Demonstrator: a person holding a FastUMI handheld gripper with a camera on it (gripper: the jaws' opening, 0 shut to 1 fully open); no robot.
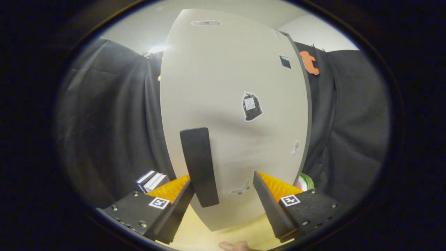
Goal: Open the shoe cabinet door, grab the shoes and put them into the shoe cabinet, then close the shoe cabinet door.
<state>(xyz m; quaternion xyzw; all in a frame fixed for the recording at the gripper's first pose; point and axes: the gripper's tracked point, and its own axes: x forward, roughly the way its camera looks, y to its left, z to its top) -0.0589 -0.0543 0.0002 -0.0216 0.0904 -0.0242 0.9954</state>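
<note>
Pale grey panel: the shoe cabinet door (230, 104) stands upright straight ahead of the tool, from 12 o'clock down to the fingers – its dark right edge shows at about 2 o'clock.
Handle: a dark vertical door handle (199, 166) sits low on the door, at 11 o'clock from the tool's midpoint, its lower end between the fingers and close beside the left one.
Tool: the tool (223, 195) is spread wide – left finger (181, 205) and right finger (266, 205) well apart, neither pressing on the handle.
Stickers: a dark bag-shaped sticker (251, 106) sits mid-door at 1 o'clock, a small dark square sticker (285, 61) higher up, a pale butterfly sticker (241, 188) low between the fingers.
Surface: a light wooden bench (240, 235) lies under the door's lower edge at 6 o'clock.
Person: a fingertip (232, 246) shows at 6 o'clock, nearer than the fingers.
Left side: stacked dark-and-white books (152, 180) at 9 o'clock, just beyond the left finger.
Right side: a red, white and green striped object (306, 181) peeks beyond the right finger at 3 o'clock; what it is cannot be told.
</note>
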